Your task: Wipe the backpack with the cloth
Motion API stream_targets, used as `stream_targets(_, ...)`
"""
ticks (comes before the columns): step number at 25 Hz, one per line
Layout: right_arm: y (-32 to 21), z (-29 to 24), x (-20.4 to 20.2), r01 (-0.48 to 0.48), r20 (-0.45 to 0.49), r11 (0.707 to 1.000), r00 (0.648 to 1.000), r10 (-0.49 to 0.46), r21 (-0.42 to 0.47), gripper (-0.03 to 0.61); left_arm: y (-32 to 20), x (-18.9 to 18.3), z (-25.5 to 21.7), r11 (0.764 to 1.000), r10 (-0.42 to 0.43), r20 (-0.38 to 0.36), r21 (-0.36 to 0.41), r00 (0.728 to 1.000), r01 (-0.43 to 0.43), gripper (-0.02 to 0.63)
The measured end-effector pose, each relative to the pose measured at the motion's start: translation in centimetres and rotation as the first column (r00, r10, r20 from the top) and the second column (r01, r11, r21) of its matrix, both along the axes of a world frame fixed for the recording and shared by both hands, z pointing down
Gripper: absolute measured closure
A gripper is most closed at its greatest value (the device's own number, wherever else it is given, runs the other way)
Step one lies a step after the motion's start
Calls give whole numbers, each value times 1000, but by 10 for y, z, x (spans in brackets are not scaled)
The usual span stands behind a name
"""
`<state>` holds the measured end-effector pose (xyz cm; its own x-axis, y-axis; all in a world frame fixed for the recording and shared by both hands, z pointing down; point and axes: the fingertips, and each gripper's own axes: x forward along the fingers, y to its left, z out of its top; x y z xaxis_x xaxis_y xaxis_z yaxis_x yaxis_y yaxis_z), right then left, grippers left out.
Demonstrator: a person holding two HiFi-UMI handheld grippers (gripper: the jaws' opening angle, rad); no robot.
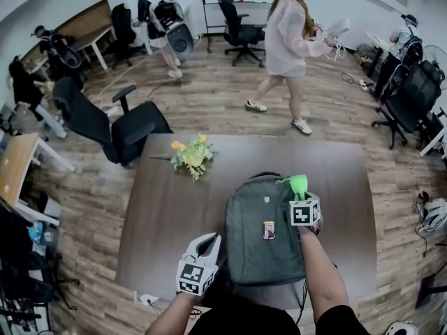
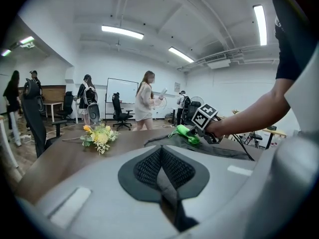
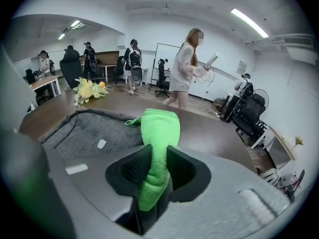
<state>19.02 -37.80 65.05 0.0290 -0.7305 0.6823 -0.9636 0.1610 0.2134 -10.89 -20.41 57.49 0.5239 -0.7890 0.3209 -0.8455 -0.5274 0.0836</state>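
Observation:
A grey backpack [image 1: 262, 232] lies flat on the brown table [image 1: 160, 215], its top handle at the far end. My right gripper [image 1: 302, 194] hovers over the backpack's upper right part, shut on a bright green cloth [image 1: 299, 184]. In the right gripper view the cloth [image 3: 158, 133] is pinched between the pads and sticks out ahead, over the backpack [image 3: 94, 131]. My left gripper [image 1: 208, 241] is just left of the backpack's lower left corner. In the left gripper view its pads meet at the gripper tip [image 2: 161, 149] with nothing between them. That view also shows the cloth [image 2: 185, 132] to the front right.
A small bunch of yellow flowers [image 1: 191, 155] lies on the table beyond the backpack, to the left. A black office chair [image 1: 115, 128] stands at the table's far left corner. A person [image 1: 286, 40] walks past beyond the far edge. A white object [image 1: 147, 300] sits by the near edge.

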Motion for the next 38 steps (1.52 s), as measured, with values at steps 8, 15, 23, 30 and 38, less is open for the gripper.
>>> stream_targets(8,12,-25,-26,81,111,995,990,-87,53,480,3,-8,-1,1000,-23,-7,1,1000,23,595)
stream_targets(15,33,-37,-104,231,195,970,951,-241,75,480,6,-15,1,999,-42,1,-14,999,42,595)
stream_targets(23,60,-25,-189,349,270,936,898,-349,48,480,8,-22,0,999,-53,18,-3,998,53,595)
stream_targets(30,85,-8,-236,416,323,909,861,-394,0,480,15,-32,3,997,-77,20,-14,997,77,595)
stream_targets(38,98,27,-255,457,302,886,859,-414,-84,480,22,-39,9,996,-90,26,-22,996,91,595)
